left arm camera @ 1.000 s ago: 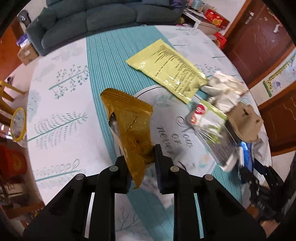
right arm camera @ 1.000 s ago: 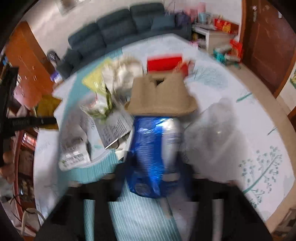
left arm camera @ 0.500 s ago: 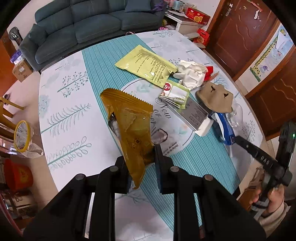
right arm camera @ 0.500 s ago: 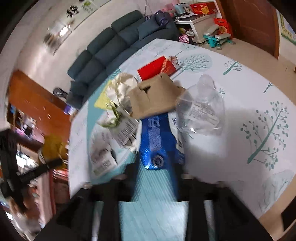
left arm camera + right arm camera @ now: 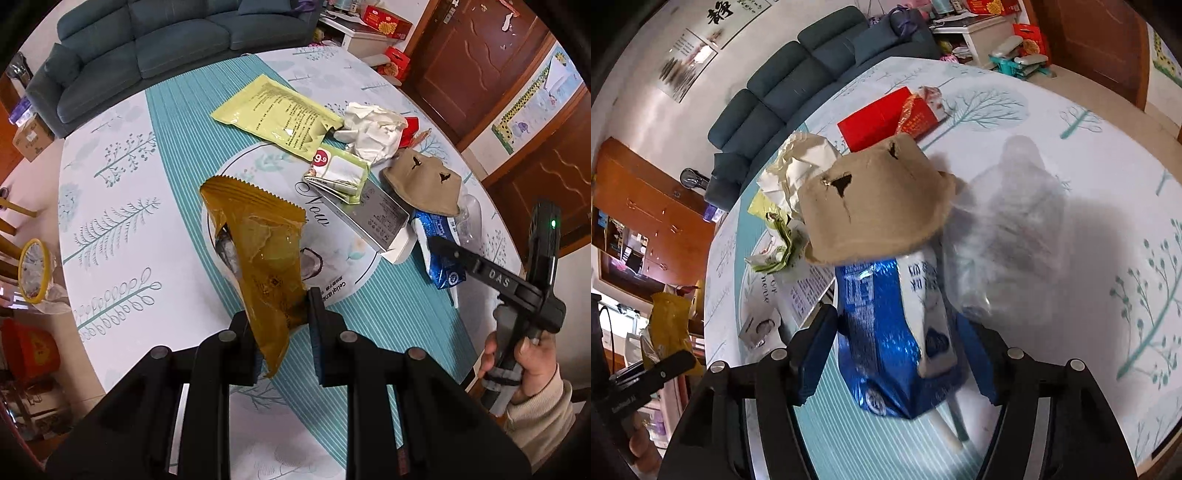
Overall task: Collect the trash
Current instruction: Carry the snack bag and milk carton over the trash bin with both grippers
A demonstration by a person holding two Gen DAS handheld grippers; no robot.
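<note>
The left gripper (image 5: 282,325) has its jaws drawn close, pinching the lower end of a crinkled mustard-yellow foil snack wrapper (image 5: 258,258). The wrapper stands up from the jaws, clear of the worktop (image 5: 110,206), its serrated top edge farthest from the fingertips and a tail of foil hanging below the pads.

The right gripper (image 5: 897,332) points steeply down with its jaws opening, already spread wide. Between them lies a crumpled blue and white foil packet (image 5: 886,325) flat on the teal striped runner of the round worktop. The left pad is close beside the packet's blue edge and the right pad sits near its white side; neither pad visibly presses on it, though the view is slightly blurred. In the left wrist view one black finger of this gripper reaches over the same packet (image 5: 439,254), with the person's hand (image 5: 521,354) on the handle.

Just beyond the right jaws' tips, a torn tan pulp-paper cup (image 5: 875,206) sits upside down, overlapping the far end of the packet. To the right of the jaws lies a clear crushed plastic bottle (image 5: 1008,236), touching the packet's white side. Beyond the cup are crumpled white paper (image 5: 798,166) and a flat red box (image 5: 879,118). To the left of the jaws lies a grey printed carton (image 5: 809,288), with a pale-green pouch (image 5: 277,110) farther off.
</note>
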